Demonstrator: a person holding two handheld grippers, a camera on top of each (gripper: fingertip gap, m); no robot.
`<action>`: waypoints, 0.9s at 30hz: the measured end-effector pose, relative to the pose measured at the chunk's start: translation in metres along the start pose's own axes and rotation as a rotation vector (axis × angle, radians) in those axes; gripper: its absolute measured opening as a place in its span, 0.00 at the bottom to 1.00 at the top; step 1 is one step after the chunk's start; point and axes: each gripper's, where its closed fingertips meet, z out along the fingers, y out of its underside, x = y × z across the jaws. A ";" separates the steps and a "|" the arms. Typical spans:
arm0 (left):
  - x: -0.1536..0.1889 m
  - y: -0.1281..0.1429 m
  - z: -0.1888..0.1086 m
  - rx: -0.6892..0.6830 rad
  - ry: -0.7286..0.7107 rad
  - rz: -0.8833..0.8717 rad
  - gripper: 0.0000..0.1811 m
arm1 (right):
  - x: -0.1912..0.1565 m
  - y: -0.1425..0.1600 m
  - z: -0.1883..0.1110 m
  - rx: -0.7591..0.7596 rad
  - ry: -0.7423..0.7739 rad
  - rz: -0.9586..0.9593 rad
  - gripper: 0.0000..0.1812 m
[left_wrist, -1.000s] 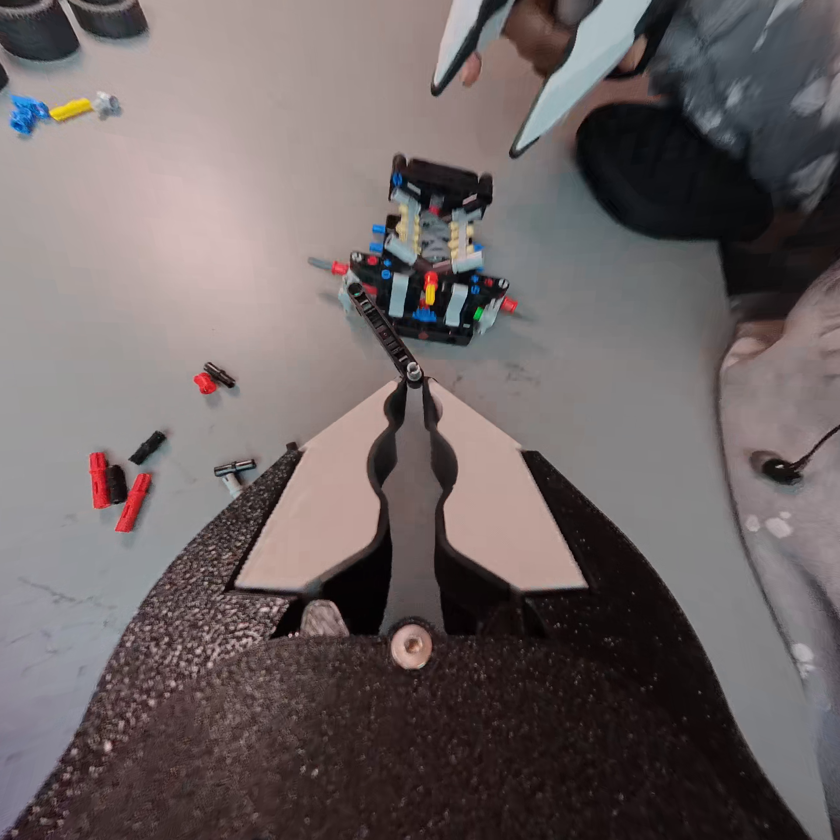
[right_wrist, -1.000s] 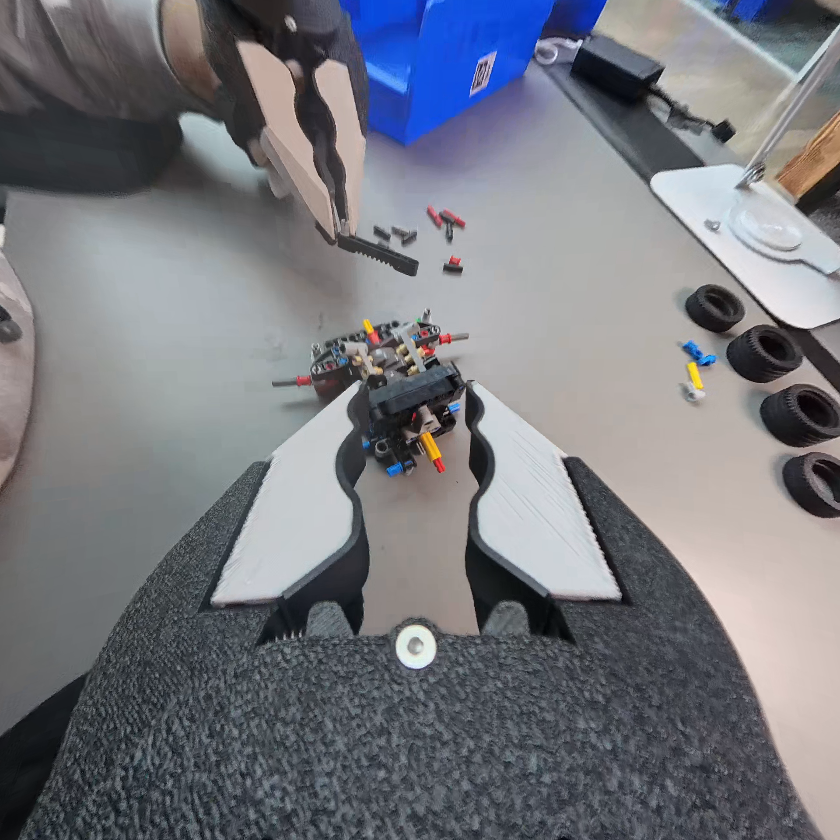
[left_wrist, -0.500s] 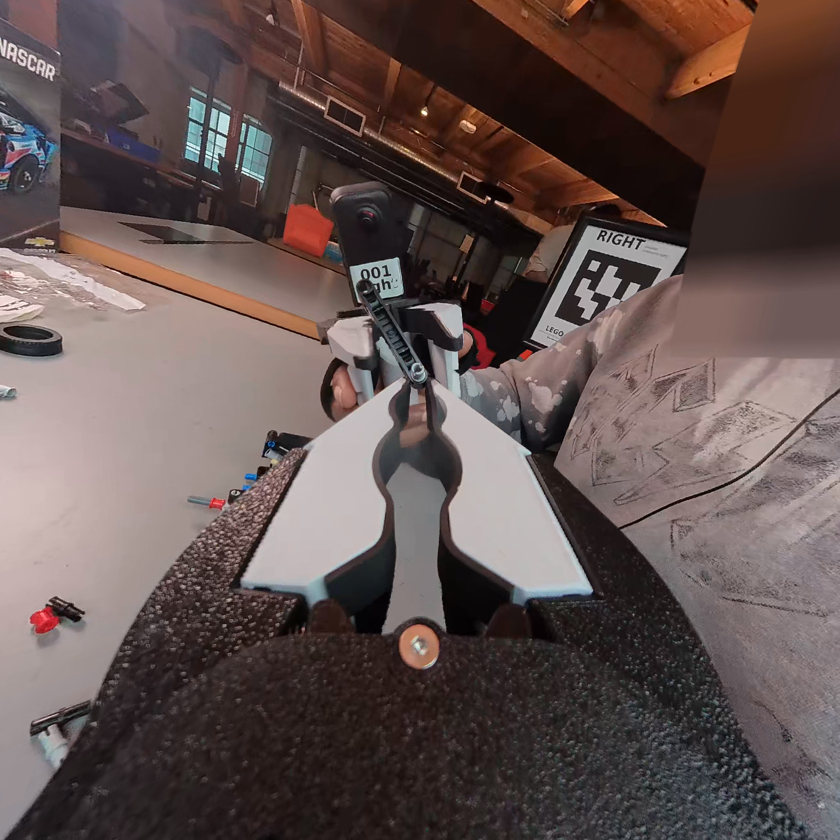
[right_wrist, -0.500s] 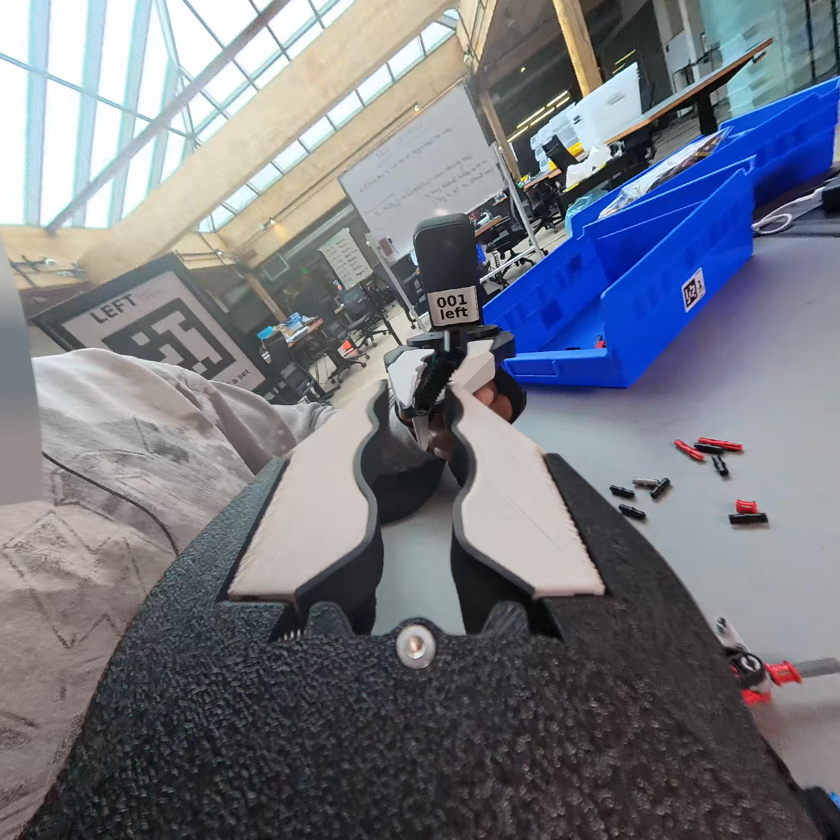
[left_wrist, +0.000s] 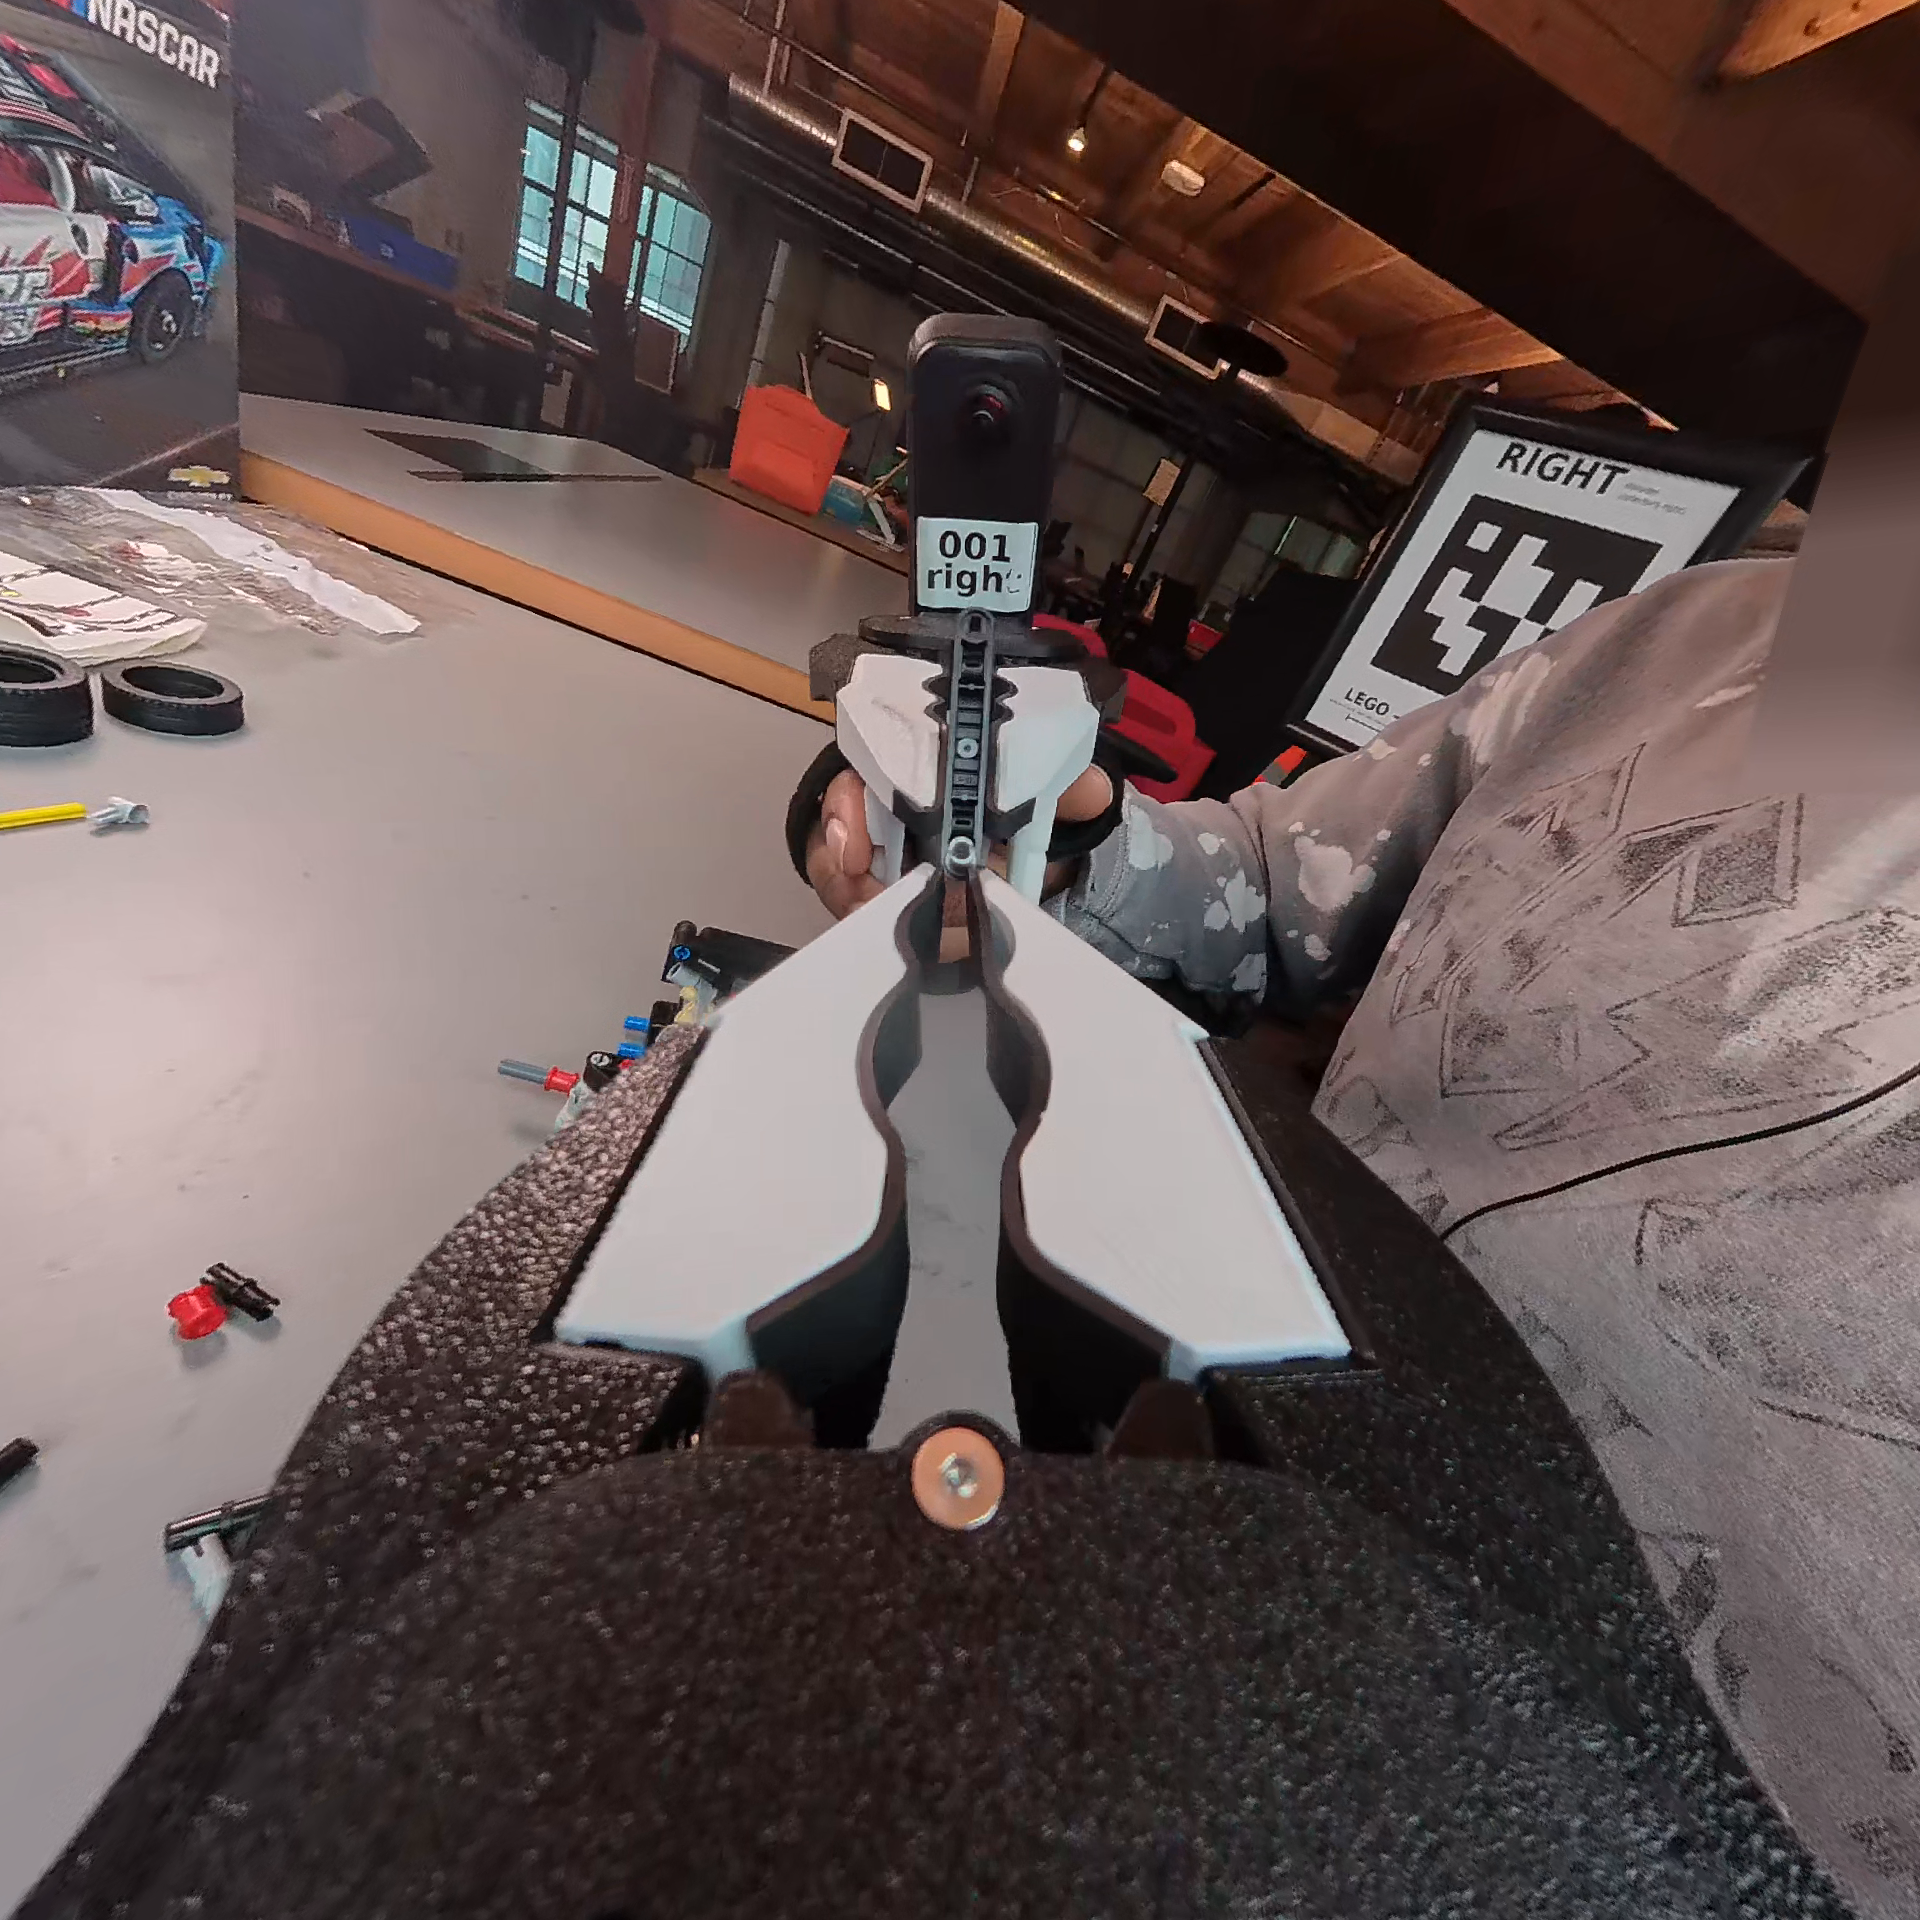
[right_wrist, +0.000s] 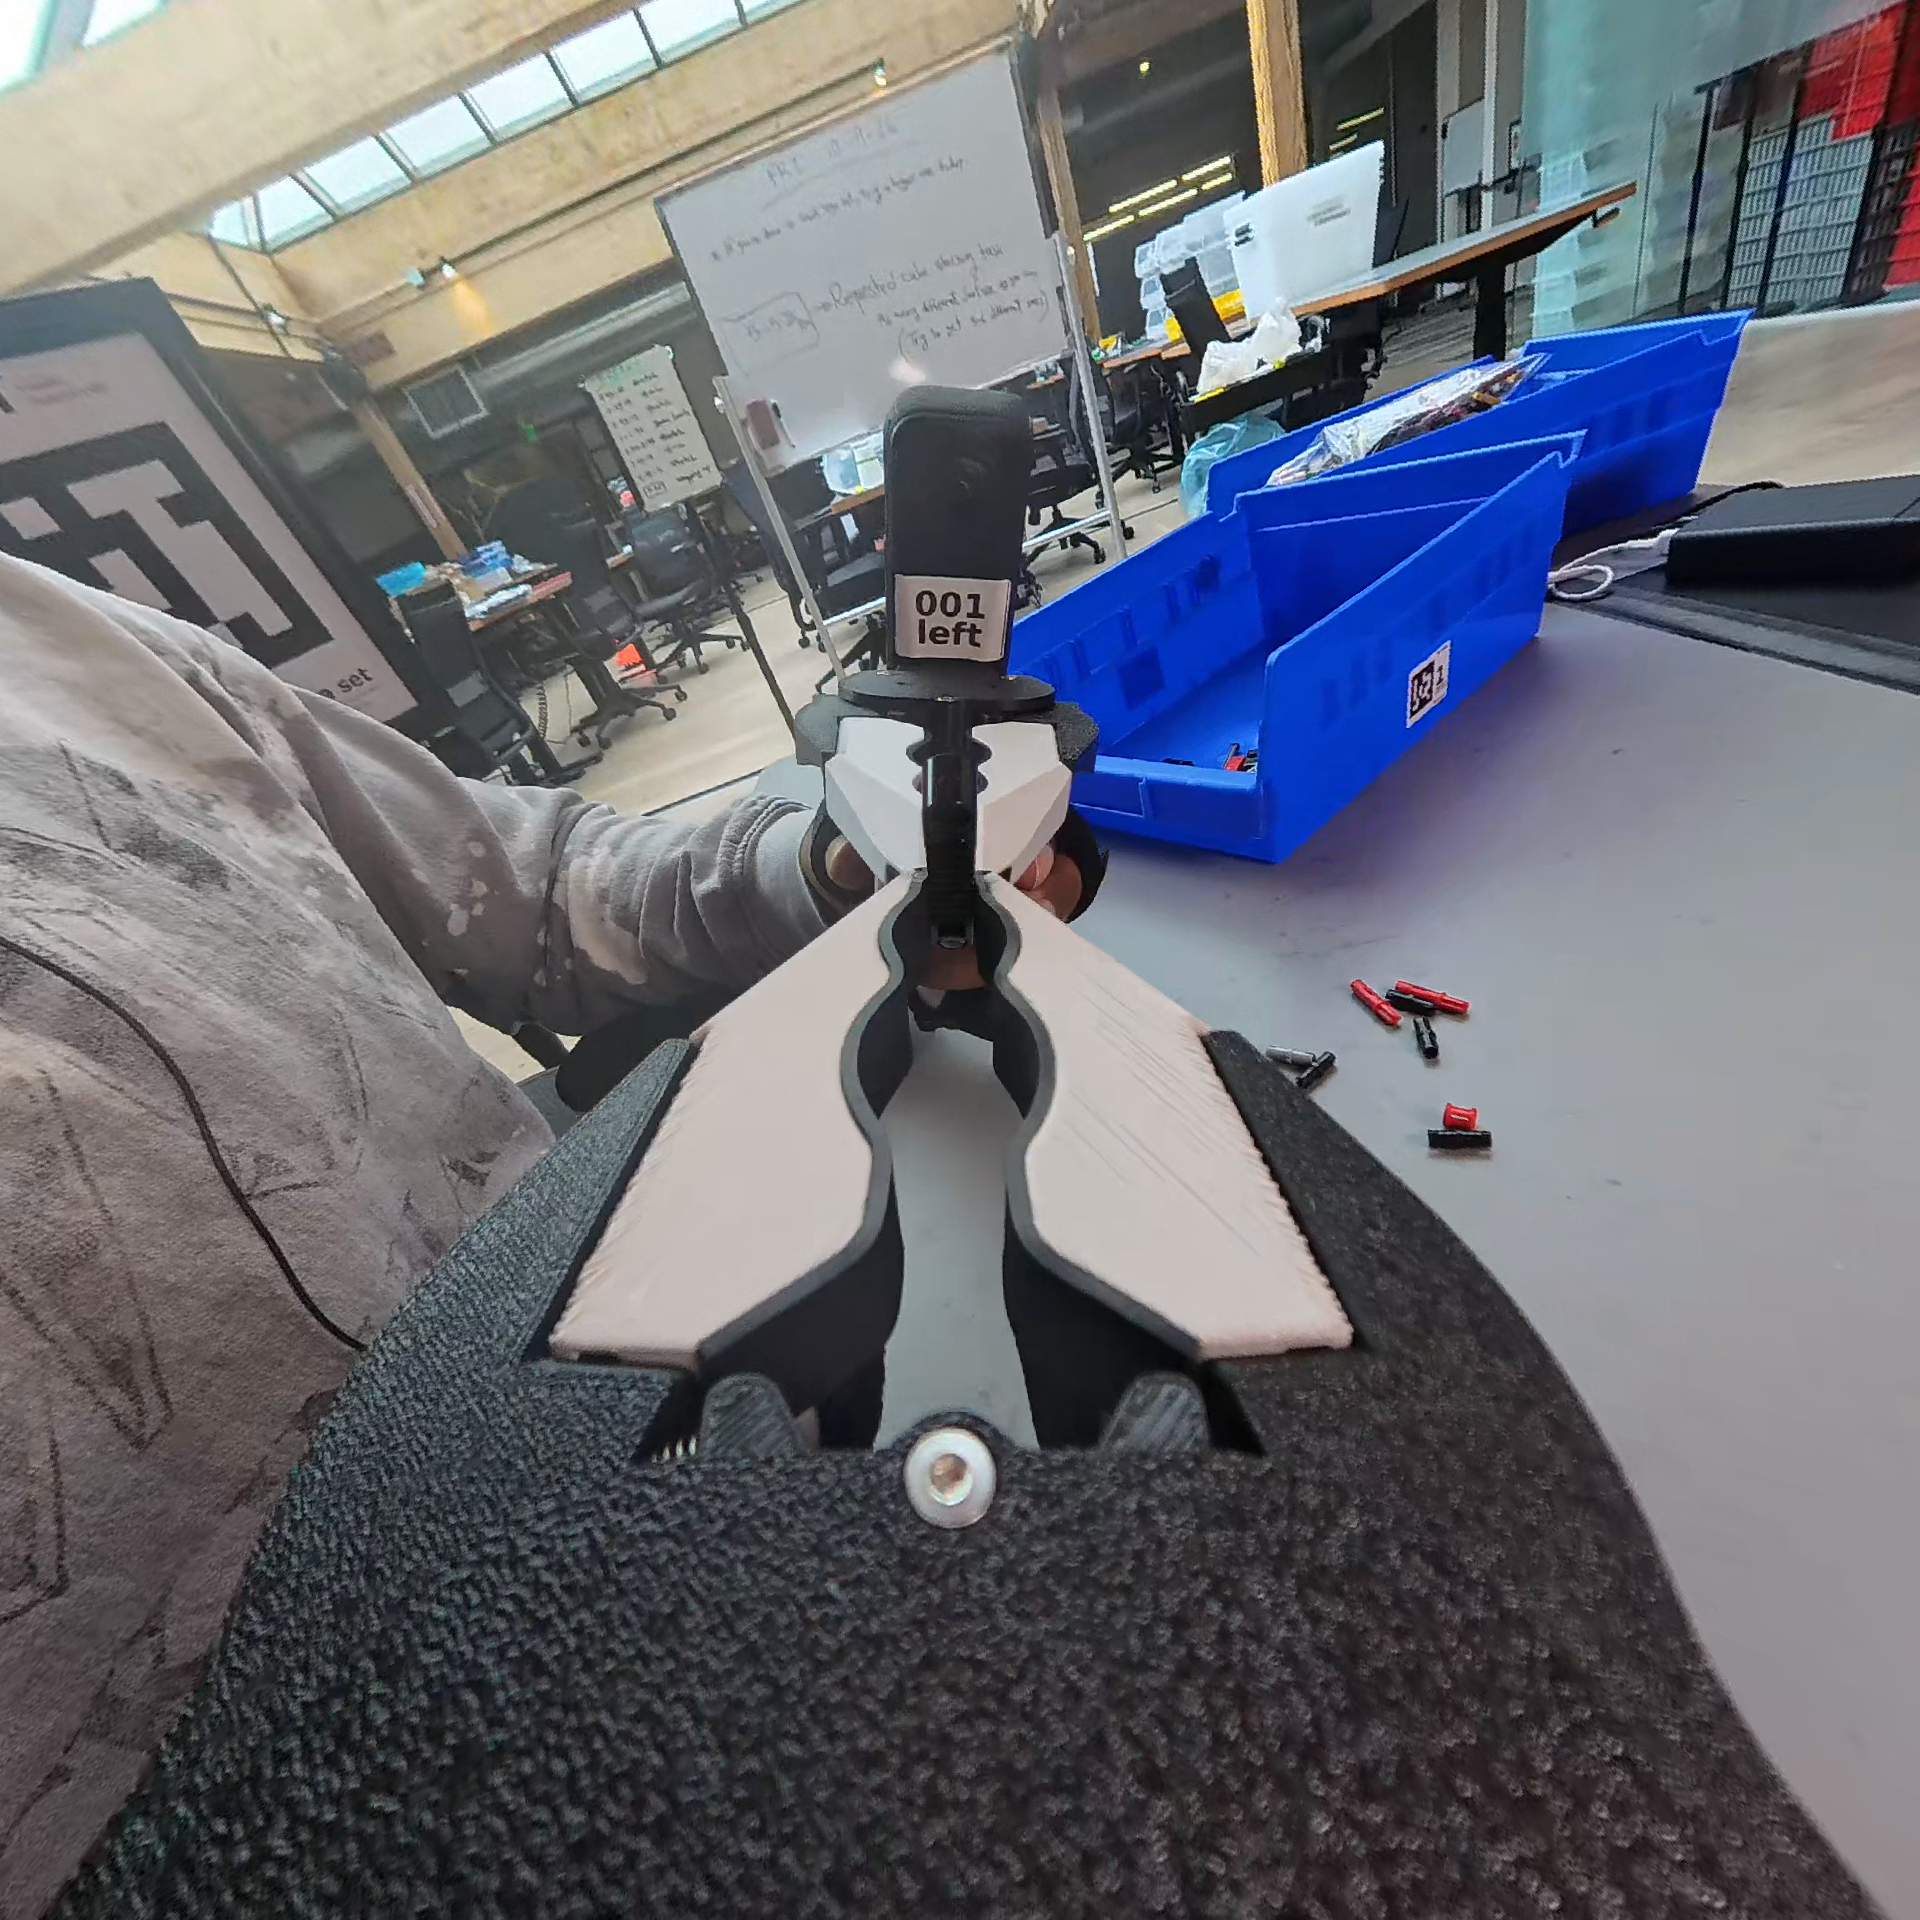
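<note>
The left tool (left_wrist: 958, 871), pale smooth fingers in a pebbled black shell, pinches one end of a slim black perforated beam (left_wrist: 968, 734) held upright above the grey counter (left_wrist: 416, 935). The right tool (right_wrist: 948, 896) closes around the beam's other end. Small red and black pins (right_wrist: 1413, 1003) lie scattered nearby.
</note>
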 end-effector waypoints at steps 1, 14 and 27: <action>0.000 -0.001 0.000 0.003 0.002 -0.011 0.03 | 0.000 0.001 0.000 -0.005 0.000 0.000 0.04; -0.001 0.004 0.013 -0.005 -0.007 0.028 0.01 | 0.001 0.015 -0.011 -0.106 -0.054 -0.034 0.04; -0.011 -0.037 -0.020 0.117 -0.153 0.181 0.02 | -0.003 0.015 -0.033 -0.197 0.033 -0.258 0.04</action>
